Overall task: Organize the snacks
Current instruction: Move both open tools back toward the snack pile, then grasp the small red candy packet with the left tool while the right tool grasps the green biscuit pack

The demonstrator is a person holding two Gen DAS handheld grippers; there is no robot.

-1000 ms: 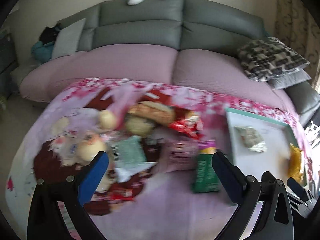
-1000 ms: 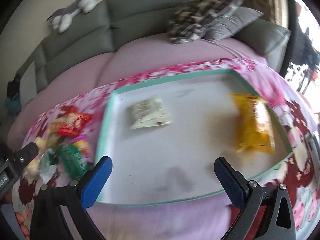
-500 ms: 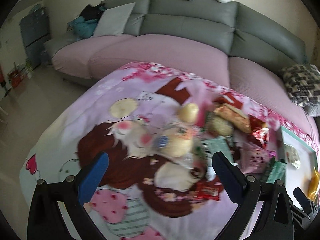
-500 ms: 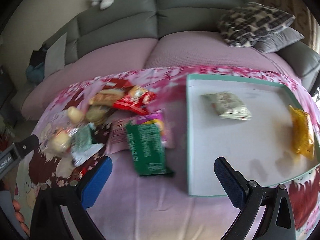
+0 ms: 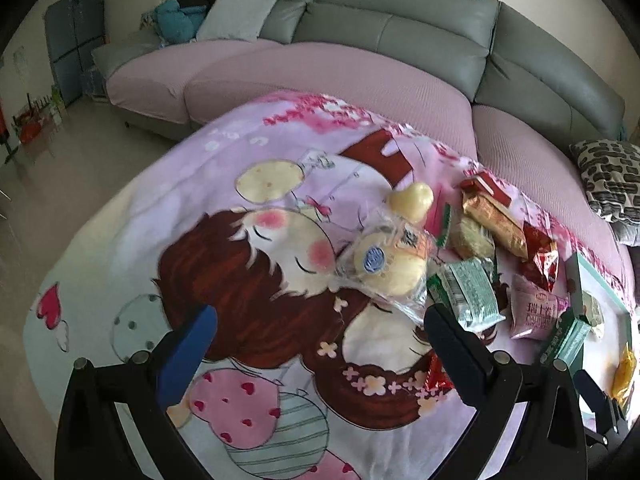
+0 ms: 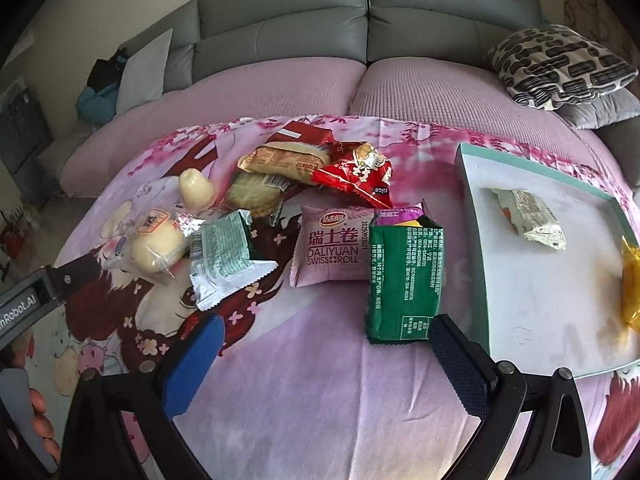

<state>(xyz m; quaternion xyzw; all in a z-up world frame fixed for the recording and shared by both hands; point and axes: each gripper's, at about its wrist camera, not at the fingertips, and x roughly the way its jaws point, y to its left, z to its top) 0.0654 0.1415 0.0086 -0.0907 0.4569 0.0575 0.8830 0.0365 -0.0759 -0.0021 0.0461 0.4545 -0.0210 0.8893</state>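
Grey leather sofa [image 6: 360, 28], pink textured seat covers. Before it, a desk under a soft cartoon-print cloth [image 6: 304, 376], wide bare stretch nearest both tools. Flat white tray [image 6: 532, 300], raised teal rim, at the cloth's right edge; it holds one pale crinkled packet [image 6: 530, 218] and a yellow packet [image 6: 632, 284]. Loose snacks heaped mid-cloth: green foil pack [image 6: 404, 280] just left of the tray; pink pillow pack [image 6: 332, 246] reading "DALIYUAN SWISS ROLL"; red bag [image 6: 356, 174] marked "nice"; clear-wrapped bun [image 5: 390, 266]. Left tool [image 5: 320, 348] spread wide, empty. Right tool [image 6: 324, 358] spread wide, empty.
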